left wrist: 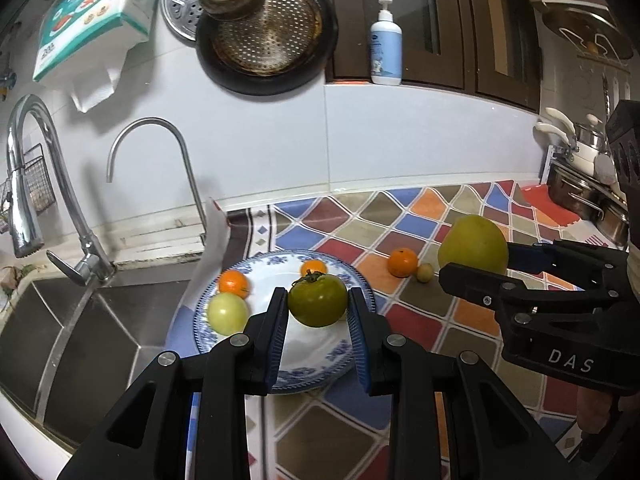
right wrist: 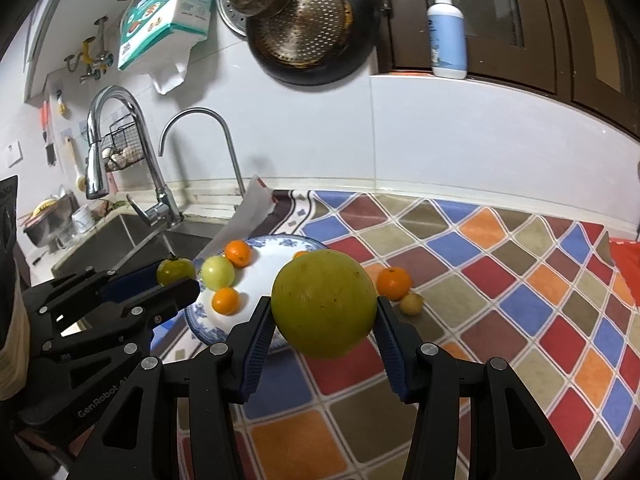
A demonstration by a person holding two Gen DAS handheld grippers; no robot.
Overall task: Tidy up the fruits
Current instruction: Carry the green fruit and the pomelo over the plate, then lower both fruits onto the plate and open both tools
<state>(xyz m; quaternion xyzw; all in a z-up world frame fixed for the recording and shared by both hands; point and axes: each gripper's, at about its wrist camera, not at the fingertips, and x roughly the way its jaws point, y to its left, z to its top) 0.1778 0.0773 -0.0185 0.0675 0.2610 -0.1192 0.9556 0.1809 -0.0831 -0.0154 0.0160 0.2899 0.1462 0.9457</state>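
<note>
A: What sits on the checkered surface [right wrist: 500, 264]?
B: A blue and white plate [left wrist: 344, 354] by the sink.
A: And the claws?
B: The right claw [right wrist: 324, 322] pinches the big yellow-green fruit [right wrist: 324, 302] up in the air. The left claw [left wrist: 318, 308] pinches the green tomato [left wrist: 318, 300] over the plate.
A: Smaller things?
B: An orange [left wrist: 402, 262] lies off the plate.
</note>
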